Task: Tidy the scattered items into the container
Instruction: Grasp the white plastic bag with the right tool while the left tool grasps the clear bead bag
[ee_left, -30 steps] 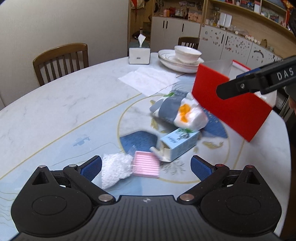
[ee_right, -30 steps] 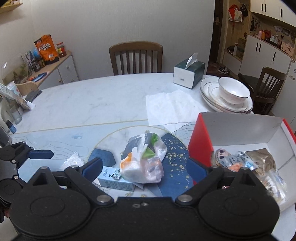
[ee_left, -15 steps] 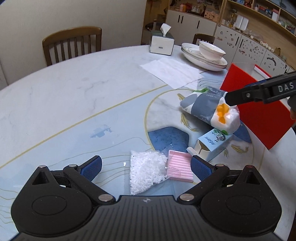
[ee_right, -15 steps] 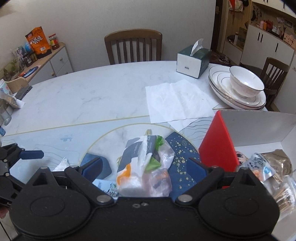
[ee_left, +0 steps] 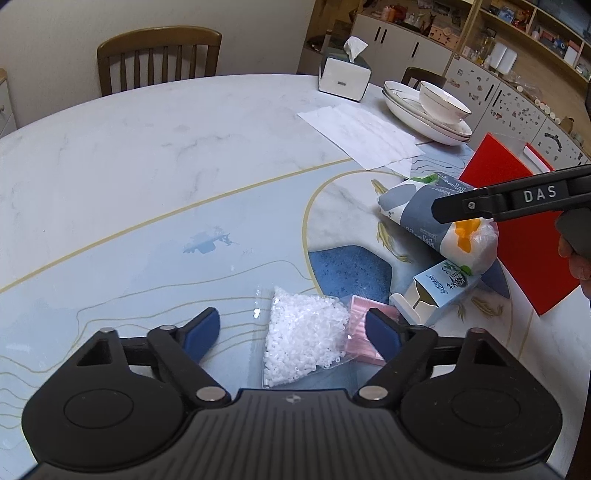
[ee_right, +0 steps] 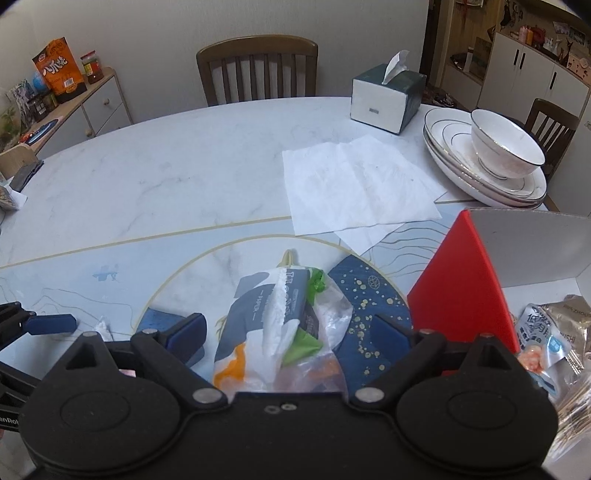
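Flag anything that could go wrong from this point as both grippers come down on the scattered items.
1. The left gripper, jaws just closing, straddles the bead bag with one finger over the pink pad; it may grab both or pinch only film.
2. The right gripper straddles the loose tissue pack; the wrapper could slip.
3. The carton lies against that pack and could be dragged.

You are working at a round marble-look table (ee_right: 184,177) with a gold ring and blue patches. At its far edge, top centre of the right wrist view, stands a wooden slat-back chair (ee_right: 256,68) against a plain pale wall (ee_right: 155,33). In the upper left sits a low sideboard (ee_right: 92,103) with jars and an orange snack bag (ee_right: 59,70). To the upper right you have white cabinets (ee_right: 524,74), open shelving (ee_left: 517,26) and a second chair (ee_right: 550,125). The light is soft and even.
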Tool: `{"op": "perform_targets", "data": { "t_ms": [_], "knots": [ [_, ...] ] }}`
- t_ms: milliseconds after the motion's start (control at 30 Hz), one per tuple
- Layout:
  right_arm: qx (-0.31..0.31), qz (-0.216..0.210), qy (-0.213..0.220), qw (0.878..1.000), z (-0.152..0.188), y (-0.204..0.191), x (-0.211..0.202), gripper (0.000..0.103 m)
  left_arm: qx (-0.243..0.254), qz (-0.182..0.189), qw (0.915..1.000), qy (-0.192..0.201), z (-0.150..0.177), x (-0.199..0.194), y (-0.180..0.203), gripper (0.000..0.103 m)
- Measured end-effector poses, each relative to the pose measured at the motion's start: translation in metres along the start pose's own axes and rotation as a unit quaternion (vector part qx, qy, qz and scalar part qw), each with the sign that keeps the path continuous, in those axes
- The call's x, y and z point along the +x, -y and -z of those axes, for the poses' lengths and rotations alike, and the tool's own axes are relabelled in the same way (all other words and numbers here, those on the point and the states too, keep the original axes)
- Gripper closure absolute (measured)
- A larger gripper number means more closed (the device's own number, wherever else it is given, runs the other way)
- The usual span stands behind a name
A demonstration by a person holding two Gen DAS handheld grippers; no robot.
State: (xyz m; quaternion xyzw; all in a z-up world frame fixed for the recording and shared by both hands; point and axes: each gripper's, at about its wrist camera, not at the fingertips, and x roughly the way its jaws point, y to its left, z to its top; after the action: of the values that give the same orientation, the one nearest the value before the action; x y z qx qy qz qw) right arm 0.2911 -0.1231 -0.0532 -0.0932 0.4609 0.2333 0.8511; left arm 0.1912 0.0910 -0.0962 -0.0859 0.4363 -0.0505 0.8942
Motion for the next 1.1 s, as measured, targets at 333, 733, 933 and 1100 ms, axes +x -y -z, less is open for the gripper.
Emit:
{"op": "perform_targets", "data": {
  "t_ms": [333, 733, 933, 1100],
  "knots": [
    [-0.009, -0.003, -0.018, 1.0, 0.001, -0.003, 0.01, 0.023, 0.003, 0.0, 1.0, 0.006, 0.001, -0.002, 0.003, 0.048],
    [-0.016, -0.003, -0.026, 1.0, 0.002, -0.005, 0.009, 0.051, -0.002, 0.003, 1.0, 0.007, 0.0, -0.004, 0.004, 0.063],
    [-0.019, 0.001, -0.02, 1.0, 0.003, -0.005, 0.001, 0.063, -0.003, -0.001, 0.9999, 0.01, -0.002, -0.009, 0.005, 0.066],
    [-0.019, 0.003, -0.009, 1.0, 0.003, -0.002, -0.01, 0.065, -0.005, -0.002, 0.9998, 0.017, -0.005, -0.016, 0.007, 0.066]
  ]
}}
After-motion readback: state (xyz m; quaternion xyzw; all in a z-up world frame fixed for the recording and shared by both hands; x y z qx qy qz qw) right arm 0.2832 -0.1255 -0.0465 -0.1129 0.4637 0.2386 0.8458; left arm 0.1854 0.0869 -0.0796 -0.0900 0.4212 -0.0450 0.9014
